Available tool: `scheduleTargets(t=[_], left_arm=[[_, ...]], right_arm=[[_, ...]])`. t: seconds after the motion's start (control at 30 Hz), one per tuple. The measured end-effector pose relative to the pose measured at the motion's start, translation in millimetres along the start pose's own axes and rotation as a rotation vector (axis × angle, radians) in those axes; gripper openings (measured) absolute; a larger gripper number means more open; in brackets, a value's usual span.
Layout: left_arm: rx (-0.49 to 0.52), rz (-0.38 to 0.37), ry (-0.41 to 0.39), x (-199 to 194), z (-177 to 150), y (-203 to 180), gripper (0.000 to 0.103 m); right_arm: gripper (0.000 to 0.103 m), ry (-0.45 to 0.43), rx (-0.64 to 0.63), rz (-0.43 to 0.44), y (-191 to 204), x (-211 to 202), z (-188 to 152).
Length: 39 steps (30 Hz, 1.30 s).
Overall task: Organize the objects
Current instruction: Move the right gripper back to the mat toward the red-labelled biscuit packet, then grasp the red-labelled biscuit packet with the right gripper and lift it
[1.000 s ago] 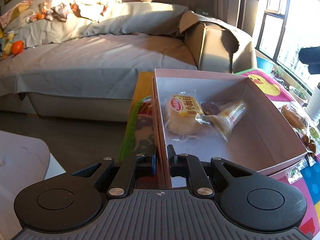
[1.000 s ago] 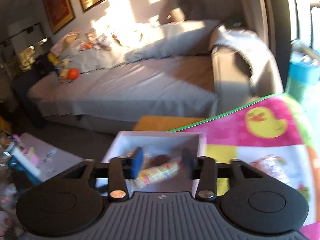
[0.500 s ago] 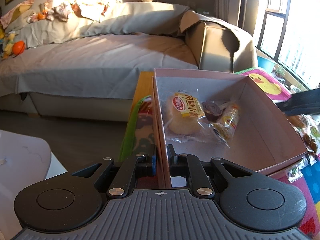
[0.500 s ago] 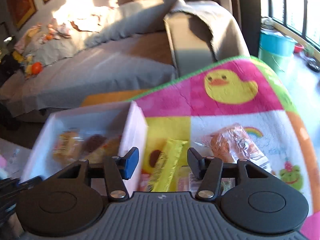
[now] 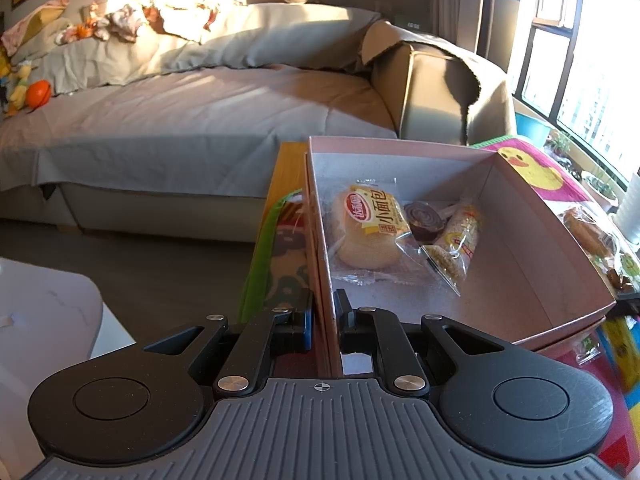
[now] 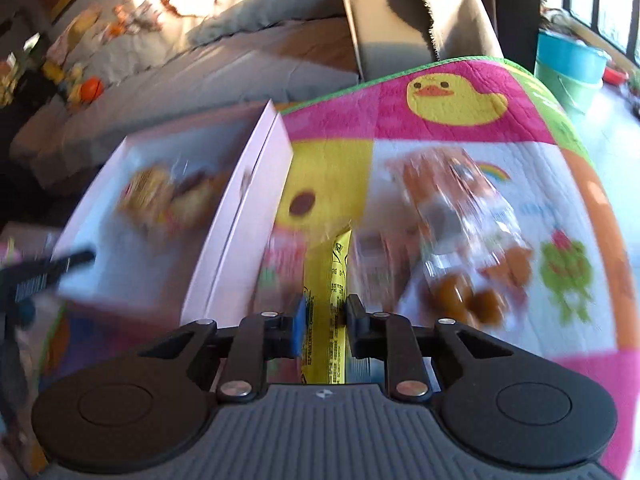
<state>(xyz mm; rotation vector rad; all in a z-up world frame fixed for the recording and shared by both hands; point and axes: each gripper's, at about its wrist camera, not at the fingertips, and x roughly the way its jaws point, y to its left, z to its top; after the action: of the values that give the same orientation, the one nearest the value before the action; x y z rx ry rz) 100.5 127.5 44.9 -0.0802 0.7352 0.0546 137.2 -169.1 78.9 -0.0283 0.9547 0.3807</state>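
The left gripper clamps the near wall of the pink box, which holds 3 wrapped snacks. The right gripper has just closed on a yellow packet lying on the play mat just beside the box.

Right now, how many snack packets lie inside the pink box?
3: a bun packet at the left, a dark round sweet in the middle, a grain bar at the right. Nothing seems hidden.

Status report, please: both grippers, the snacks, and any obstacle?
Left gripper shut on pink box wall. Right gripper shut on yellow packet, on the mat. Three snacks boxed. No obstacle visible.
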Motion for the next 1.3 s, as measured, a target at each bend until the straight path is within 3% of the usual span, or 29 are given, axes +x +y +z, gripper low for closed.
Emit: scheduleTargets(t=[0.1, 0.13, 0.23, 0.3, 0.33, 0.37, 0.5, 0.67, 0.83, 1.0, 1.3], left_arm=[[0.0, 0.0, 0.0, 0, 0, 0, 0.013], [0.0, 0.0, 0.0, 0, 0, 0, 0.013], [-0.001, 0.001, 0.0, 0, 0, 0, 0.013], [0.0, 0.001, 0.001, 0, 0, 0, 0.013], [0.0, 0.001, 0.001, 0, 0, 0, 0.013], [0.003, 0.002, 0.002, 0, 0, 0, 0.013], [0.005, 0.005, 0.005, -1, 1, -1, 0.013], [0.009, 0.004, 0.006, -2, 0, -1, 0.013], [0.008, 0.006, 0.005, -3, -1, -1, 0.013], [0.009, 0.008, 0.005, -3, -1, 0, 0.013], [0.009, 0.012, 0.005, -4, 1, -2, 0.013]], right_arm=[[0.023, -0.118, -0.17, -0.183, 19, -25, -21], [0.024, -0.144, -0.207, -0.174, 24, -32, -26], [0.03, -0.151, -0.203, -0.039, 34, -42, -33], [0.041, -0.142, -0.224, -0.024, 45, -33, -37], [0.053, -0.137, -0.23, -0.031, 50, -25, -38], [0.058, -0.132, -0.232, -0.033, 53, -18, -38], [0.057, -0.101, -0.236, -0.018, 60, 10, -34], [0.044, -0.066, -0.23, -0.037, 57, 8, -38], [0.043, -0.025, -0.188, -0.043, 47, -17, -65], [0.046, 0.022, -0.219, 0.018, 55, -47, -99], [0.05, -0.018, -0.168, -0.015, 58, -29, -81]])
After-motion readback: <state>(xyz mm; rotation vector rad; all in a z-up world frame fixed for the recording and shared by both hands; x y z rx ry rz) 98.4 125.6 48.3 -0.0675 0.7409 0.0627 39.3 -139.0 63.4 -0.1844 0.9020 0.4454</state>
